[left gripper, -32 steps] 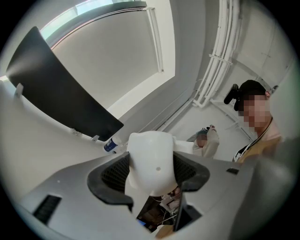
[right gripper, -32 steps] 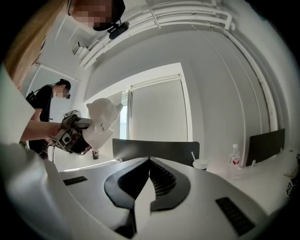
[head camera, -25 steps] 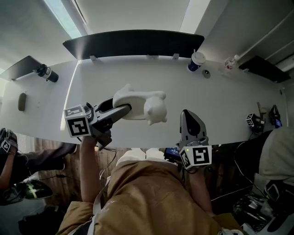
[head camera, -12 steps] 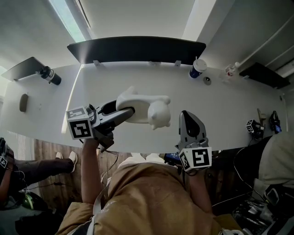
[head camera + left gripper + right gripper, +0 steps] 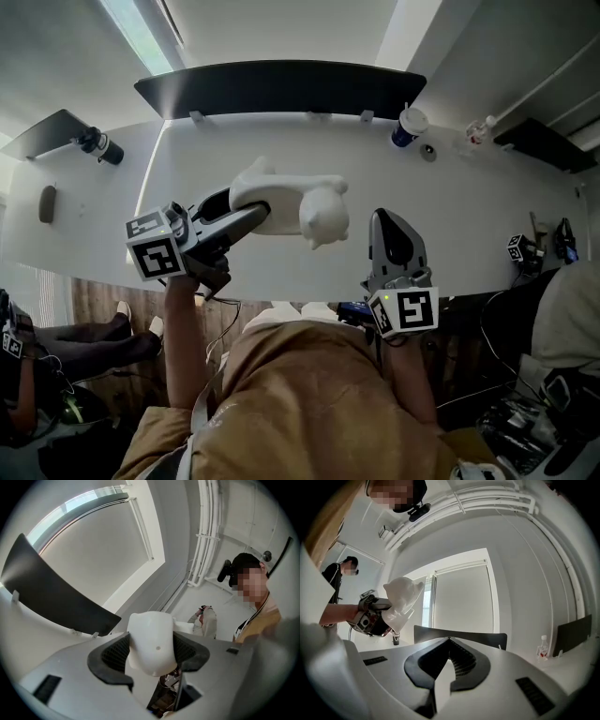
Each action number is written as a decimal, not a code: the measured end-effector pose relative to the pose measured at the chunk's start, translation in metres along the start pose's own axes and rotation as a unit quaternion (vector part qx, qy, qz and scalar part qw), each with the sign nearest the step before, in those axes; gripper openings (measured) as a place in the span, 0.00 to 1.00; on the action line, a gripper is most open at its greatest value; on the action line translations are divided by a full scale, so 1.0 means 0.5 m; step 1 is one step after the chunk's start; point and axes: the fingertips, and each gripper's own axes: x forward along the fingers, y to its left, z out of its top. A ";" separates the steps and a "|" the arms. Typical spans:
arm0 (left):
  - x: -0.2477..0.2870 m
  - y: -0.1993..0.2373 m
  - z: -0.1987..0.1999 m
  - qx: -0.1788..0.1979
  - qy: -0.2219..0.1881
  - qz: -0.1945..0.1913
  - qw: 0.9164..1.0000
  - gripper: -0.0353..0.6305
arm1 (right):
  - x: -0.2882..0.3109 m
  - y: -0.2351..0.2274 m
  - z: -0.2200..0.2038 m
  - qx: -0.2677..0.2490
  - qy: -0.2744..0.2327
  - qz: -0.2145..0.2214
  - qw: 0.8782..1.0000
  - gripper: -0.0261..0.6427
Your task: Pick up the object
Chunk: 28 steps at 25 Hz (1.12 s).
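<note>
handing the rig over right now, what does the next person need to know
Grippers: the left gripper is shut on the white animal figure, with a pad on each side of it. The right gripper is shut and empty, over the near edge of the white table.
Done: the figure is gripped and held up off the table.
Left: nothing of the pick-up itself; just keep the grip firm.

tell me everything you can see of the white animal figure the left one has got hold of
The white animal figure is plain matte white all over, like plaster or printed plastic, with a rounded body, a head with two short ears and stubby legs. It lies sideways, head toward the person's right, clamped between the dark ribbed pads of the left hand-held gripper. The right gripper view shows it raised off the white table; nothing else touches it.
</note>
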 end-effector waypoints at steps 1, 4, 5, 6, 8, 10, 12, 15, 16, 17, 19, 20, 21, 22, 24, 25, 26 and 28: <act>-0.002 0.000 0.008 0.007 -0.003 0.000 1.000 0.46 | 0.008 0.002 0.005 -0.001 -0.001 0.001 1.000 0.05; -0.004 -0.005 0.017 0.014 -0.009 -0.008 1.000 0.46 | 0.019 0.011 0.015 -0.001 -0.004 0.003 1.000 0.05; -0.003 -0.008 0.016 0.014 -0.010 -0.011 1.000 0.46 | 0.019 0.012 0.018 -0.001 -0.005 0.004 1.000 0.05; -0.001 -0.010 0.015 0.013 -0.009 -0.013 1.000 0.46 | 0.019 0.013 0.021 -0.002 -0.007 0.005 1.000 0.05; 0.002 -0.013 0.013 0.011 -0.006 -0.017 1.000 0.45 | 0.018 0.014 0.026 -0.004 -0.009 0.005 1.000 0.05; 0.005 -0.014 0.008 0.008 -0.001 -0.018 1.000 0.44 | 0.015 0.013 0.026 -0.001 -0.008 0.002 1.000 0.05; 0.007 -0.005 -0.006 -0.002 0.007 -0.017 1.000 0.44 | 0.014 0.022 0.019 0.035 -0.005 0.006 0.999 0.05; 0.025 0.029 -0.045 -0.067 -0.003 -0.031 0.997 0.43 | 0.031 0.090 0.004 0.120 -0.003 0.051 0.991 0.05; 0.033 0.035 -0.055 -0.099 -0.013 -0.047 0.994 0.42 | 0.039 0.110 0.005 0.126 -0.002 0.060 0.990 0.05; 0.038 0.038 -0.060 -0.125 -0.024 -0.062 0.990 0.41 | 0.045 0.121 0.010 0.125 -0.003 0.063 0.990 0.05; 0.039 0.040 -0.059 -0.145 -0.037 -0.070 0.986 0.41 | 0.048 0.124 0.018 0.127 -0.006 0.065 0.990 0.05; 0.040 0.038 -0.056 -0.144 -0.039 -0.072 0.986 0.41 | 0.047 0.120 0.021 0.126 -0.006 0.065 0.990 0.05; 0.042 0.035 -0.051 -0.145 -0.042 -0.075 0.986 0.41 | 0.046 0.115 0.022 0.123 -0.006 0.063 0.990 0.05; 0.045 0.035 -0.045 -0.150 -0.047 -0.081 0.984 0.41 | 0.047 0.110 0.023 0.118 -0.006 0.059 0.991 0.05; 0.045 0.042 -0.037 -0.167 -0.062 -0.090 0.980 0.41 | 0.054 0.101 0.021 0.112 -0.005 0.049 0.993 0.05; 0.043 0.046 -0.035 -0.173 -0.068 -0.092 0.978 0.41 | 0.057 0.097 0.019 0.110 -0.005 0.044 0.993 0.05; 0.041 0.050 -0.035 -0.175 -0.070 -0.091 0.978 0.41 | 0.058 0.092 0.017 0.106 -0.005 0.039 0.994 0.05; 0.040 0.054 -0.033 -0.171 -0.071 -0.088 0.979 0.41 | 0.057 0.080 0.014 0.100 -0.006 0.030 0.994 0.05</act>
